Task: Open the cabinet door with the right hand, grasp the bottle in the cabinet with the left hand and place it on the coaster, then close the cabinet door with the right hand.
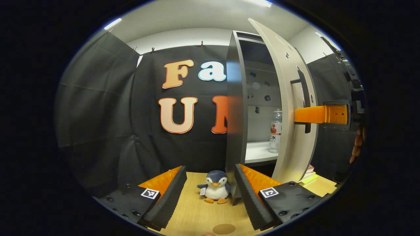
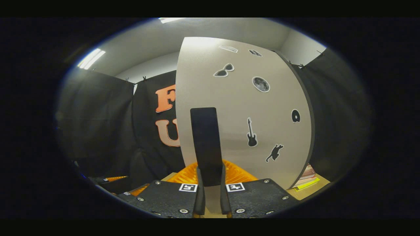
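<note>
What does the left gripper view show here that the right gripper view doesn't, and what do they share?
Left gripper view alone: the bottle standing on the cabinet shelf, a toy penguin on the table, a round coaster near the bottom edge, and the left gripper with its fingers apart.

Right gripper view alone: stickers on the door front, such as a guitar and sunglasses, with the right gripper closed on the door handle.

Both: the open cabinet door and stacked books.
</note>
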`<state>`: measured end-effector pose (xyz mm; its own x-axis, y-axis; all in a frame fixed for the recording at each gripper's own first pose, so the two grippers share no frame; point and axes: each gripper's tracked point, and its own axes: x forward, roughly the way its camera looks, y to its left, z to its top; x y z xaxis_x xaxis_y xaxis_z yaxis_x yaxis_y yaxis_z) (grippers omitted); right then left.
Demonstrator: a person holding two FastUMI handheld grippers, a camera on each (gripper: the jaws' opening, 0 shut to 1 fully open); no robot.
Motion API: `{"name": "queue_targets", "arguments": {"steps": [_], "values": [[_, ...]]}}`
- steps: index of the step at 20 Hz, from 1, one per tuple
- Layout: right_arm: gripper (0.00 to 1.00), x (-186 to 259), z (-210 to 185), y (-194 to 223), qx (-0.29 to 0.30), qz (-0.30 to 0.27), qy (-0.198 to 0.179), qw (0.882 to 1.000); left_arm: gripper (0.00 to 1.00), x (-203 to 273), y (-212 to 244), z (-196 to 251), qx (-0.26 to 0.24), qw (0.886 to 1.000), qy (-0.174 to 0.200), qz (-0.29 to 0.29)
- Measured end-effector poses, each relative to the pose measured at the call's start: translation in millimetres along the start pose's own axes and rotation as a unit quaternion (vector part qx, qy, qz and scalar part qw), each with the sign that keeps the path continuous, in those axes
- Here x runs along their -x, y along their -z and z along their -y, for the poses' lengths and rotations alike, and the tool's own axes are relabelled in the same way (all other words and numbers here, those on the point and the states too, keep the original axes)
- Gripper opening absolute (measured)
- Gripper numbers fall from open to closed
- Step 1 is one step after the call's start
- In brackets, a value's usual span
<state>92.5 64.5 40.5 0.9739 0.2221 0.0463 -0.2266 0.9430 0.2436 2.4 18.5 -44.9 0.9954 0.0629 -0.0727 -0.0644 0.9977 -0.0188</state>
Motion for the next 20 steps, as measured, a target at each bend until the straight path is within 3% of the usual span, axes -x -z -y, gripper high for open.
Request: {"name": "queue_targets", "arguments": {"steps": [11, 20], "values": [[0.15, 17.4, 12.9, 1.5, -0.016, -0.003, -0.018, 1.0, 0.96, -1.9, -11.2, 32.5, -0.013, 1.0, 0.022, 0.016], [0.15, 32.1, 25.3, 2.4, -0.045, -0.006, -0.042, 0.998, 0.95, -5.7, -12.4, 68.9, -0.005, 0.998, 0.066, 0.016]]}}
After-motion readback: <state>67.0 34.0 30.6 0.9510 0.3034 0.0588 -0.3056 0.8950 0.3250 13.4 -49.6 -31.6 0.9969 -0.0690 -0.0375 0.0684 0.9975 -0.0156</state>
